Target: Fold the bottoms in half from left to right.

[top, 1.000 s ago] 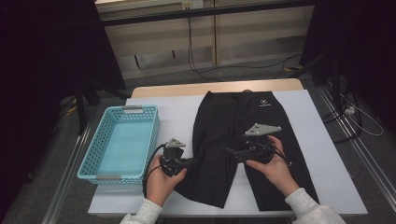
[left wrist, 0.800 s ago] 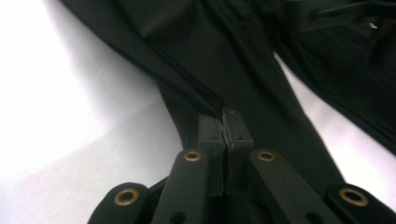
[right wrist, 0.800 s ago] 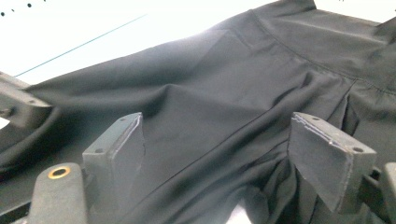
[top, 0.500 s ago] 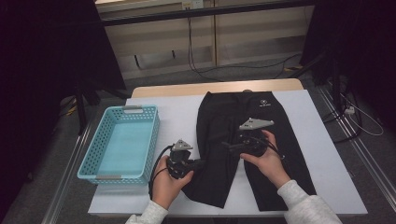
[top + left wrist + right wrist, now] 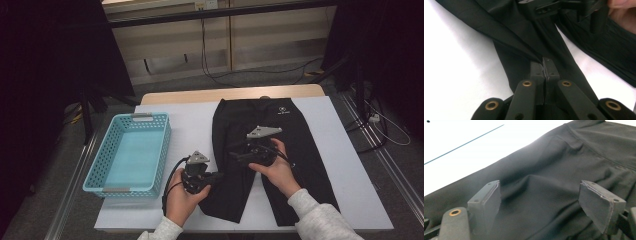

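a pair of black trousers (image 5: 272,145) lies flat on the white worktop (image 5: 350,165), waistband toward the far edge, the two legs running down to the near edge. the left gripper (image 5: 216,176) sits at the outer edge of the left-hand leg, near the near edge, its jaws pressed together on a fold of the cloth, which is pinched between the pads (image 5: 544,68). the right gripper (image 5: 235,156) rests over the middle of the trousers, where the legs part, its jaws spread wide above the fabric and holding nothing. a light blue basket (image 5: 100,172) stands by the left edge of the worktop, apart from the trousers.
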Demonstrator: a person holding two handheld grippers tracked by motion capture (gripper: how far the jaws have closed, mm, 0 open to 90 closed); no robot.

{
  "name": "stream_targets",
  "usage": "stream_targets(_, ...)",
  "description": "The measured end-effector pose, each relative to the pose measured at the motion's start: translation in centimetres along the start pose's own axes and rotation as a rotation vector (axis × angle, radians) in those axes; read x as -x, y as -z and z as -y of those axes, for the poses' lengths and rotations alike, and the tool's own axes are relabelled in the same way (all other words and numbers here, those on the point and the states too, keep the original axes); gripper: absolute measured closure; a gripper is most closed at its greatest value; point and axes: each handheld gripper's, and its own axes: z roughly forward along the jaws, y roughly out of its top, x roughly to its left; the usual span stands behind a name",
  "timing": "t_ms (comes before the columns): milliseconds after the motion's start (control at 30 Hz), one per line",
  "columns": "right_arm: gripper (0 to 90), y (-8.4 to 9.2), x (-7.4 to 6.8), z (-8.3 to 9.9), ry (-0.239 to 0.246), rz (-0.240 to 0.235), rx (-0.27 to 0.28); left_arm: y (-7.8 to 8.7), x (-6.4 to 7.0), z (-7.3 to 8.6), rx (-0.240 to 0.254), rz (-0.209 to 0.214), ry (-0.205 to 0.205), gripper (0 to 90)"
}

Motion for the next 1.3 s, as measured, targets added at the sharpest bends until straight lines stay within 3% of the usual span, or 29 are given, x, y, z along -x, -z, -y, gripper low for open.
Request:
stream_targets(767,18.0,-2.9,-1.1,-2.3,0.003,-0.065,-0.017,-0.7,-0.1,0.4,-0.018,0.026,0.009,88.6)
stream_targets(867,17.4,-3.5,-1.3,-2.4,0.007,-0.069,-0.026,-1.0,0.1,0.5,-0.002,0.034,0.006,88.6)
stream_targets(1100,19.9,-5.7,-1.4,-2.2,0.0,-0.064,-0.08,-1.2,0.5,0.4,0.002,0.056,-0.004,88.5)
stream_targets(1200,24.5,-6.5,-1.2,-2.2,-0.03,-0.067,-0.084,-1.2,0.5,0.4,0.012,0.053,-0.003,88.5)
stream_targets(1300,27.8,-7.5,-1.5,-2.1,0.013,-0.034,-0.125,-1.2,0.4,0.4,0.021,0.053,0.002,88.5)
